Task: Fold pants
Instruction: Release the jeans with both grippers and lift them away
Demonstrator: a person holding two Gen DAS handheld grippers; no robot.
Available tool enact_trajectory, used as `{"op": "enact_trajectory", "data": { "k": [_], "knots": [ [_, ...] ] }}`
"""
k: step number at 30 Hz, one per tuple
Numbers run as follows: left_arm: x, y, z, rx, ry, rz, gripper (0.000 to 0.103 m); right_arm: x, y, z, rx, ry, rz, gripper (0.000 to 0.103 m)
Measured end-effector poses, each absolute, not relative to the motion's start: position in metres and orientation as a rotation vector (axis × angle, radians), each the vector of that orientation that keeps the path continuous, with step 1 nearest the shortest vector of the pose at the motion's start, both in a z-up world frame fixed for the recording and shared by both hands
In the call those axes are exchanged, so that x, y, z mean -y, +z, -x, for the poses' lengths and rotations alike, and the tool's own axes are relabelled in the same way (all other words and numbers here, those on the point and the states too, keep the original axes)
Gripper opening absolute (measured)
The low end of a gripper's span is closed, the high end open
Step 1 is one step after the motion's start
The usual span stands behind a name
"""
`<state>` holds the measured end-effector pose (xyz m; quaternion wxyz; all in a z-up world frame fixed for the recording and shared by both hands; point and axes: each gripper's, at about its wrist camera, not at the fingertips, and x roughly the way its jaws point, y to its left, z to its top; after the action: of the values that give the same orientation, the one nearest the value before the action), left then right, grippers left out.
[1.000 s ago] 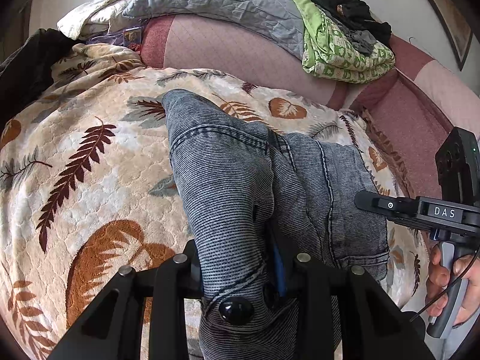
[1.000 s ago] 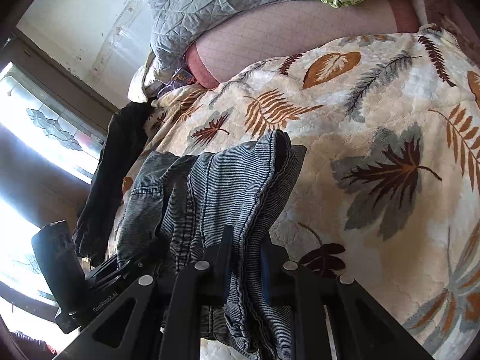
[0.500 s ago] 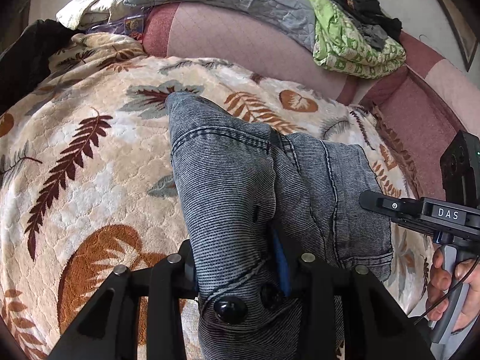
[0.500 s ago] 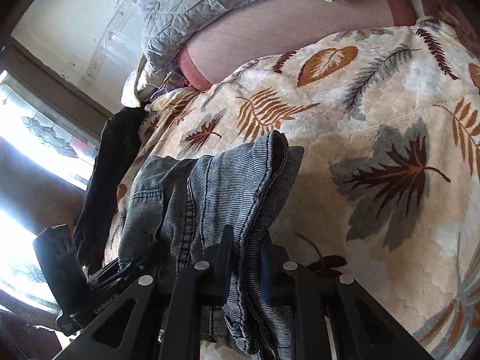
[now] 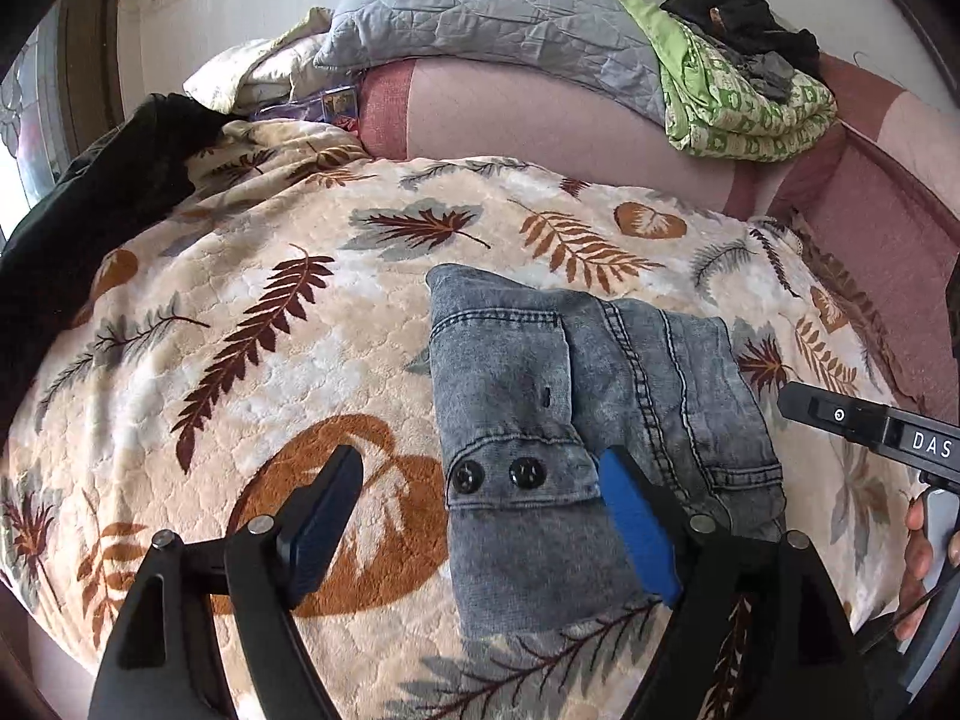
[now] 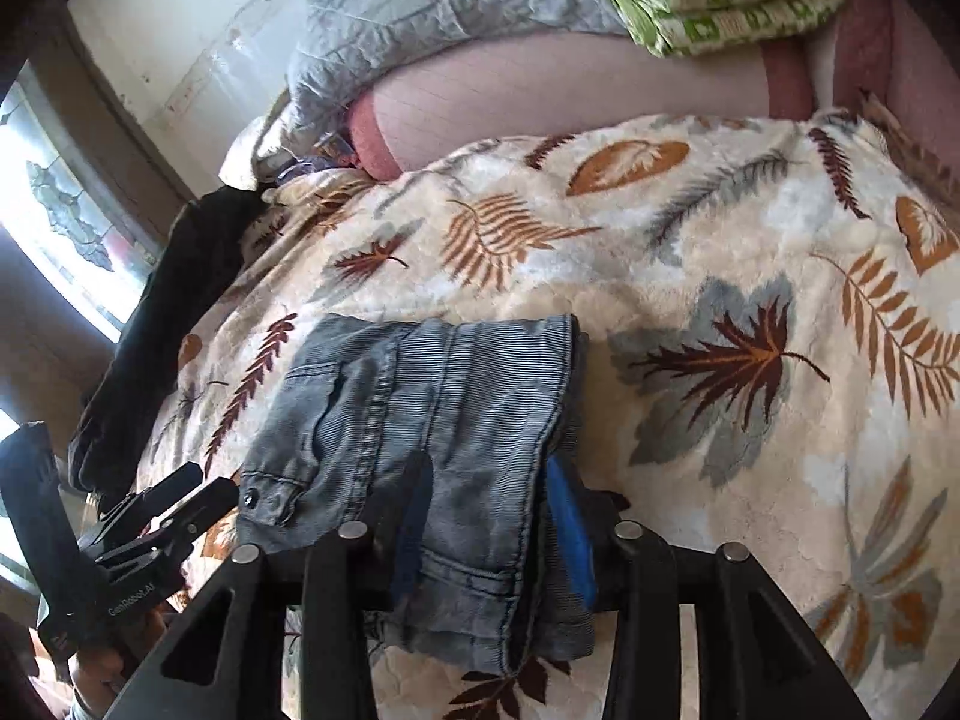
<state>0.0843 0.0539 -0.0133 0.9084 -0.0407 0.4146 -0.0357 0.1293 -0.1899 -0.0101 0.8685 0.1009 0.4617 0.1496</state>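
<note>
Both grippers are letting go: the left gripper (image 5: pixel 474 516) is opening wide and the right gripper (image 6: pixel 492 534) opening, so the folded pants (image 5: pixel 576 420), still between their fingers, settle on the leaf-print blanket (image 5: pixel 240 330).

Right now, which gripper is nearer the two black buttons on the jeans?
Left. The left gripper straddles the black buttons, fingers opening; the right gripper brackets the jeans' opposite end.

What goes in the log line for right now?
pants: folded on blanket | left tongs: opening | right tongs: opening, pants between
</note>
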Motion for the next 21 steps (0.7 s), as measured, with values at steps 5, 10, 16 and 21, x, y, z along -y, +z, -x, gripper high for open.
{"op": "enact_trajectory", "data": {
  "k": [5,10,16,21],
  "knots": [
    [-0.037,-0.057,-0.09,-0.979,-0.086,0.019,0.082,0.174,-0.076,-0.125,-1.152,0.251,-0.078,0.06],
    [-0.042,-0.041,-0.084,-0.958,-0.069,0.062,0.082,0.176,-0.055,-0.113,-1.074,0.233,-0.075,0.064],
    [-0.04,-0.017,-0.061,-0.888,-0.07,0.05,0.082,0.192,-0.016,-0.071,-0.915,0.208,-0.106,0.066],
    [-0.042,-0.01,-0.045,-0.86,-0.037,0.062,0.082,0.202,-0.008,-0.035,-0.82,0.171,-0.129,0.069]
  ]
}}
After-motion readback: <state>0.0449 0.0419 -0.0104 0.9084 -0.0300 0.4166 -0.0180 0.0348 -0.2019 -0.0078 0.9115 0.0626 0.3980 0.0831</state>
